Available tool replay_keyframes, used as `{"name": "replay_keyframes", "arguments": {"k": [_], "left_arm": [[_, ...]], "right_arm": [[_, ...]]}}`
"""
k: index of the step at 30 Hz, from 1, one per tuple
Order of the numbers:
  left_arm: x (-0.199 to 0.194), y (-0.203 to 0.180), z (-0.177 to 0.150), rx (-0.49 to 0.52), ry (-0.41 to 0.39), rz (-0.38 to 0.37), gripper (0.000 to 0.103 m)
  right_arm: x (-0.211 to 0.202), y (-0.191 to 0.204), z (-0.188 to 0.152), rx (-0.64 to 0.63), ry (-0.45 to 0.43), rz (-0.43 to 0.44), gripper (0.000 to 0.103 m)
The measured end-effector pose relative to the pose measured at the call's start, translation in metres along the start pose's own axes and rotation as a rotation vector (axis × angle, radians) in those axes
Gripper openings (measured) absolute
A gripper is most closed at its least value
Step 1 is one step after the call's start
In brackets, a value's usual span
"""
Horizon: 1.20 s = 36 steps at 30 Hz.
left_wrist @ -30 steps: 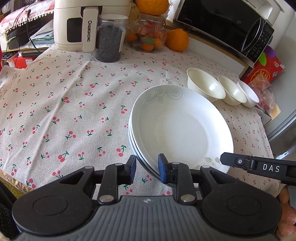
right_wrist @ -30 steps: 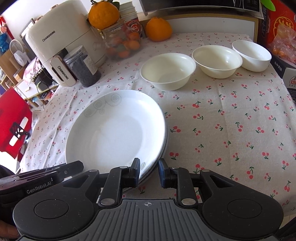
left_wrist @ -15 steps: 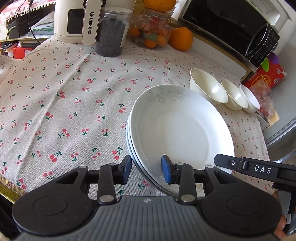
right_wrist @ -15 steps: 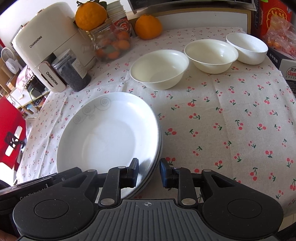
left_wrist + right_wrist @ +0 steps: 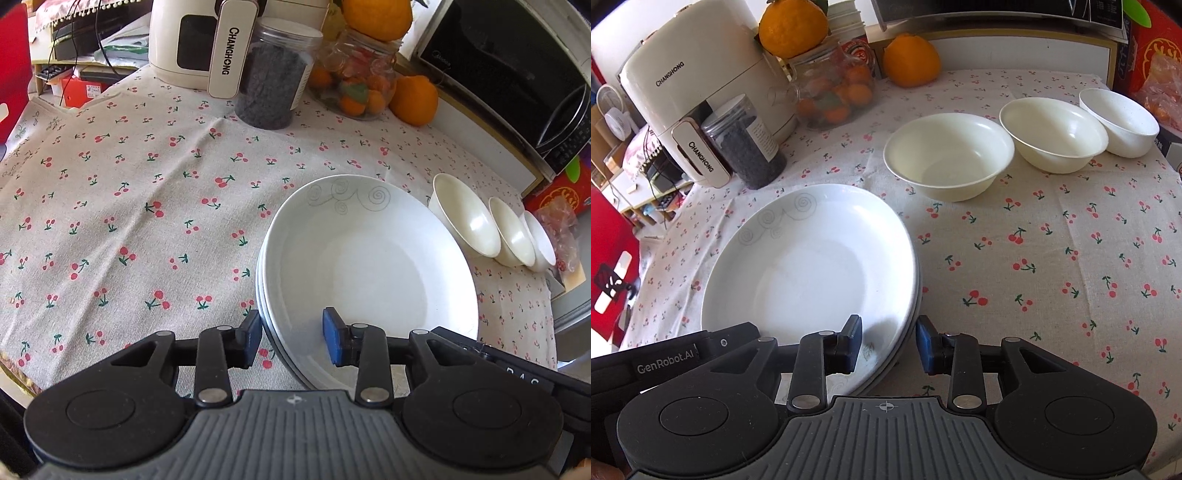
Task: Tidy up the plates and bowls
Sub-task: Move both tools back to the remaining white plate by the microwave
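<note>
Left gripper (image 5: 292, 341), black housing, ribbed grey centre plate with crosshair mark, blue pads (image 5: 334, 341), silver rivets on linkage arms, round discs at 8 and 4 o'clock; right gripper (image 5: 888, 343) identical, "GenRobot.AI" lettering at 9 o'clock

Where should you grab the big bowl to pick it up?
Grip the big bowl by its rim, one finger inside and one outside, probably from the near side. It sits upright and open, apart from the plates and the next bowl, so that edge is clear; its rounded wall looks too wide to squeeze.
</note>
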<state>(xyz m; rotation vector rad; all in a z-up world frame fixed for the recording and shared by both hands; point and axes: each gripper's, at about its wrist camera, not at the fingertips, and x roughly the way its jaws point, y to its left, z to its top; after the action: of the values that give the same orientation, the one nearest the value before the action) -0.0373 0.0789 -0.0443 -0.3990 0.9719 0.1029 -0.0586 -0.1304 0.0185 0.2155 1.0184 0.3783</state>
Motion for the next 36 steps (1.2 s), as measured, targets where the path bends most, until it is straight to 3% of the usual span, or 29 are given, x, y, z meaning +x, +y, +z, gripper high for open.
{"name": "replay_keyframes", "arguments": {"k": [5,8,14,20,26,33,36], "left_arm": [[-0.003,0.005,0.002,0.001,-0.018,0.0,0.033],[-0.009,0.004,0.004,0.014,-0.044,0.017,0.041],[-0.024,0.001,0.012,0.011,-0.095,0.024,0.046],[-0.033,-0.026,0.018,0.066,-0.126,-0.031,0.053],[-0.023,-0.068,0.026,0.142,-0.093,-0.099,0.062],[-0.013,-0.126,0.045,0.242,-0.106,-0.147,0.07],[-0.005,-0.15,0.053,0.27,-0.103,-0.187,0.074]], "right_arm": [[0.002,0.003,0.001,-0.028,-0.006,0.012,0.033],[-0.005,-0.004,0.002,-0.019,-0.022,0.014,0.033],[-0.026,-0.044,0.013,0.136,-0.065,0.045,0.036],[-0.042,-0.072,0.024,0.208,-0.115,0.018,0.036],[-0.051,-0.096,0.035,0.256,-0.124,-0.031,0.038],[-0.081,-0.142,0.061,0.326,-0.199,-0.088,0.066],[-0.089,-0.165,0.072,0.367,-0.22,-0.127,0.072]]}}
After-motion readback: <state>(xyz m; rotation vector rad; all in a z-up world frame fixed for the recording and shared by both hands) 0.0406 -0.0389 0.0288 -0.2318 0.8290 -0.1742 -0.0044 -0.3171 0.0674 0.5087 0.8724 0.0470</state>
